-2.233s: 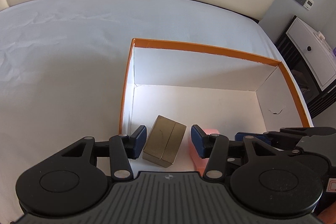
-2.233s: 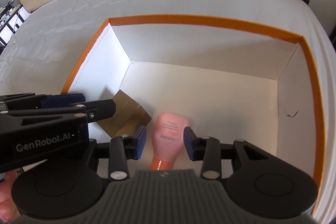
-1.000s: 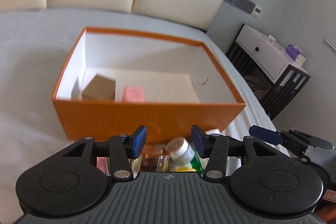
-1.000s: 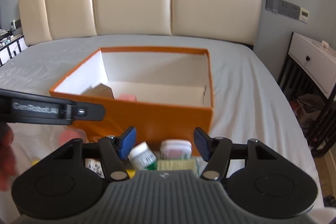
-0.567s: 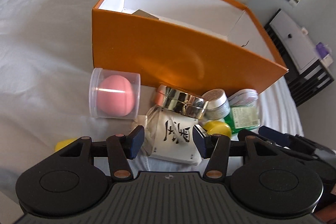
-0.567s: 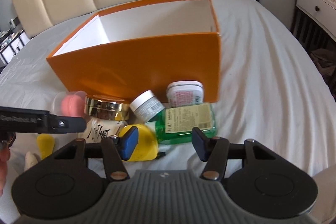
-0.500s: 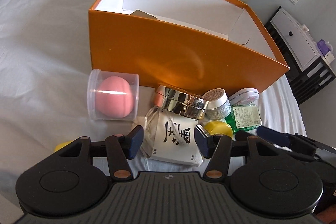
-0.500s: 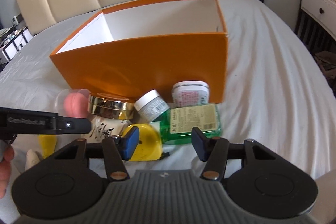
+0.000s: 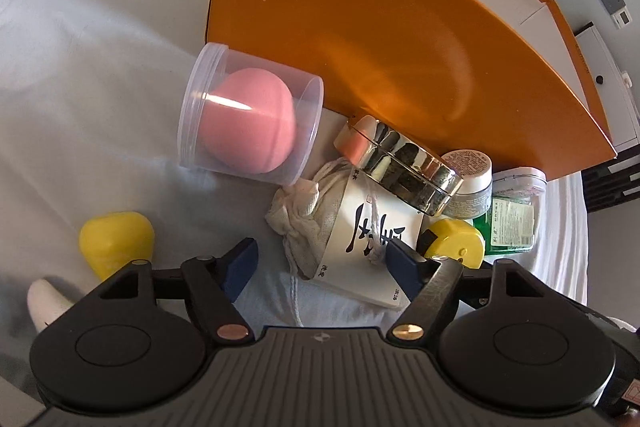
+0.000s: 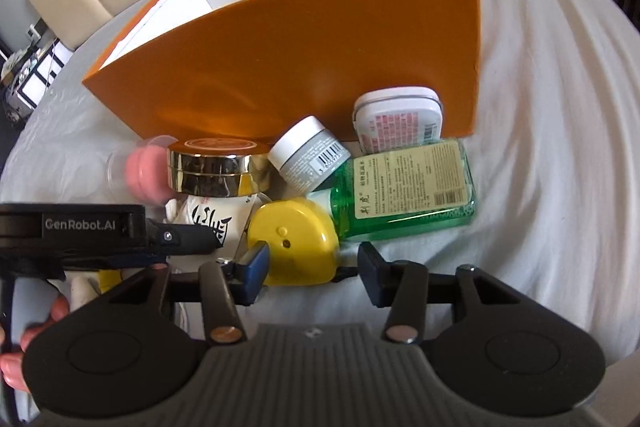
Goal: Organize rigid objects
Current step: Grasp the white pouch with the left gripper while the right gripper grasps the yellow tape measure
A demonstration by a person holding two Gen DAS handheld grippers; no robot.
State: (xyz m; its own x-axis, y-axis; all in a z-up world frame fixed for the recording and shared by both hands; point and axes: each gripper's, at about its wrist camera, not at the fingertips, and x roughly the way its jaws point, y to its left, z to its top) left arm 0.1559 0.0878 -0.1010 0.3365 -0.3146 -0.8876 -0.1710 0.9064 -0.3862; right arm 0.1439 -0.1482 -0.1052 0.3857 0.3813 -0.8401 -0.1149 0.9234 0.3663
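1. Bright daylight fills both views; the white bed sheet (image 10: pixel 560 107) is nearly washed out towards its far right edge.
2. A warm glare patch sits on the orange box (image 9: pixel 400 39) wall, with another sheen in the right wrist view.
3. The gold-lidded jar (image 9: pixel 404 163) mirrors its surroundings, and a highlight streaks the clear plastic container (image 9: pixel 250 115).
4. Fisheye bending curves the box edges and darkens the frame corners.
5. The right wrist view is slightly soft; the pink sponge (image 10: pixel 146 173) there is blurred.

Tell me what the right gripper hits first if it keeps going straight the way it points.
Most likely the yellow tape measure: it lies just ahead of the open right gripper, toward its left finger. The green bottle lies behind it. Depth is hard to judge.
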